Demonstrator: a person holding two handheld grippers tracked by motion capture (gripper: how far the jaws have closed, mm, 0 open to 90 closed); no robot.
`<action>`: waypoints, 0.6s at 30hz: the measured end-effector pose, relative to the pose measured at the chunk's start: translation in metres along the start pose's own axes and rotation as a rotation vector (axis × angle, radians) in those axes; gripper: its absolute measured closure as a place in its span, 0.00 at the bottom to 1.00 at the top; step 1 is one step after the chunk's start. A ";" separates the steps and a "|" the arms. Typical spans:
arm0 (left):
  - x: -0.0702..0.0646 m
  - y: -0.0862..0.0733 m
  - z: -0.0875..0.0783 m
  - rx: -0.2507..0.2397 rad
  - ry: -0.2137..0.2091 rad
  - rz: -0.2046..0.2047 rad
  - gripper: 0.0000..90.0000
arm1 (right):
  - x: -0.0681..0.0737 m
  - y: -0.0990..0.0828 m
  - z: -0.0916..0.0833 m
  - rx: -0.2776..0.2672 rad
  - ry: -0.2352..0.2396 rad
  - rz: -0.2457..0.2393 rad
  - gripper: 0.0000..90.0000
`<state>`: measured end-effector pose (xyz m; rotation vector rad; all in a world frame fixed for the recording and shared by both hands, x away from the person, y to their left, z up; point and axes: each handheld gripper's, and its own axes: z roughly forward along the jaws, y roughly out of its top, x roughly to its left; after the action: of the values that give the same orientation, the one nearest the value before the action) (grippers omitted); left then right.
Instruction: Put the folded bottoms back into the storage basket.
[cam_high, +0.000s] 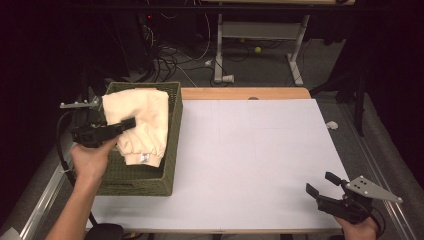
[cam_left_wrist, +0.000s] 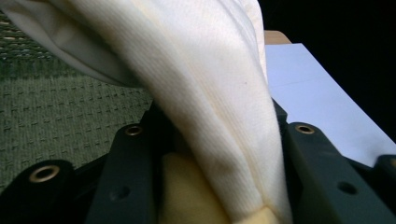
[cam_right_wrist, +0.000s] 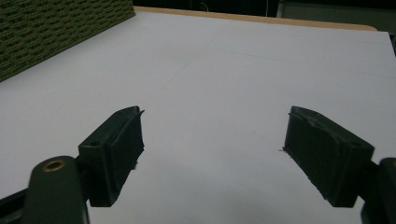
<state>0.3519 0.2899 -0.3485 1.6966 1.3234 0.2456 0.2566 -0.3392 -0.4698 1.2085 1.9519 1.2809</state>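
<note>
Hidden: fingertips of the left gripper are buried in cloth in the left gripper view; the woven olive-green rectangular basket has its floor largely covered.
Cut off: the right hand runs off the bottom edge of the high view.
Left gripper: jaws clamped together on a fold of the cream-coloured soft knit garment — fabric bulges between them.
Garment: draped over the basket's inside, at the left of the white table top.
Right gripper: jaws wide apart, gripping nothing — bare white surface shows between them, well apart from the basket.
</note>
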 end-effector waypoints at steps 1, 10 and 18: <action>0.000 0.000 0.000 0.000 0.000 0.000 0.65 | 0.000 0.000 0.000 0.000 -0.001 0.000 0.23; 0.014 -0.005 -0.002 -0.003 0.051 -0.026 0.65 | 0.000 0.000 0.000 0.000 0.001 0.000 0.23; 0.023 -0.006 0.005 0.024 0.087 -0.038 0.65 | 0.000 0.000 0.000 0.001 0.002 0.001 0.23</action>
<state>0.3604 0.3061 -0.3643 1.6954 1.4262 0.2854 0.2569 -0.3393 -0.4699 1.2085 1.9539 1.2826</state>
